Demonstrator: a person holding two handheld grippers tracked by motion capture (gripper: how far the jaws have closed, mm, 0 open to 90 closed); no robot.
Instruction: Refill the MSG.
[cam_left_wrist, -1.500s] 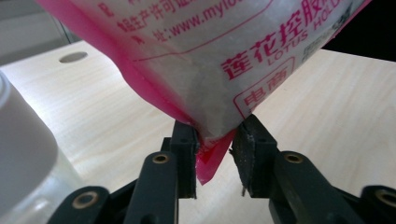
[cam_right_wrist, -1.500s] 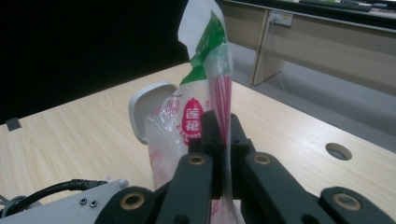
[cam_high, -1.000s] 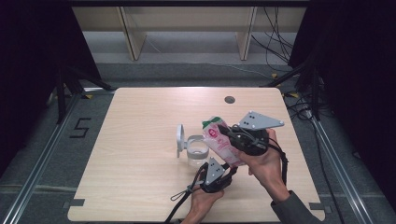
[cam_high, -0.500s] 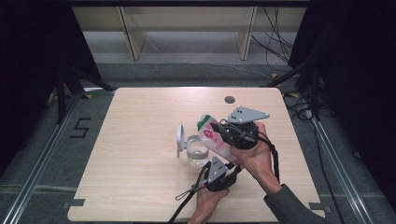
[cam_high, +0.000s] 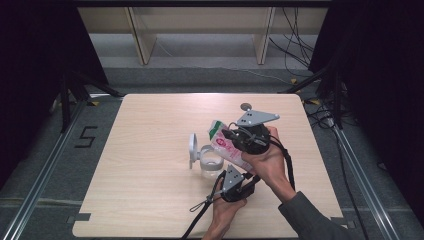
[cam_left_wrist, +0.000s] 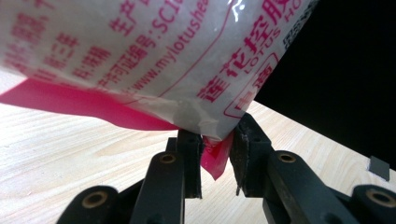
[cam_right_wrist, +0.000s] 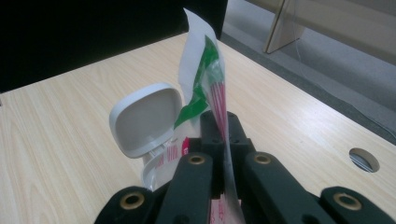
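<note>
A plastic bag (cam_high: 223, 145) of white powder with pink and green print hangs tilted over a clear jar (cam_high: 210, 164) whose white flip lid (cam_high: 192, 149) stands open. My right gripper (cam_high: 231, 134) is shut on the bag's upper part, near its green-printed top (cam_right_wrist: 205, 79), with the film pinched between its jaws (cam_right_wrist: 219, 123). The lid (cam_right_wrist: 144, 119) shows just left of that. My left gripper (cam_high: 234, 176) is below, nearer the person. Its jaws (cam_left_wrist: 217, 150) are shut on the bag's pink bottom corner (cam_left_wrist: 215, 161), and the bag (cam_left_wrist: 140, 56) bulges overhead.
The jar stands mid-table on a light wooden table (cam_high: 140, 200). A round cable hole (cam_high: 245, 106) lies at the far edge, also seen as the hole (cam_right_wrist: 364, 159) in the right gripper view. Wooden shelf legs (cam_high: 140, 45) stand beyond the table.
My right gripper has moved left and slightly away with the bag's top, bringing it closer over the jar. The left gripper has stayed put on the bottom corner.
</note>
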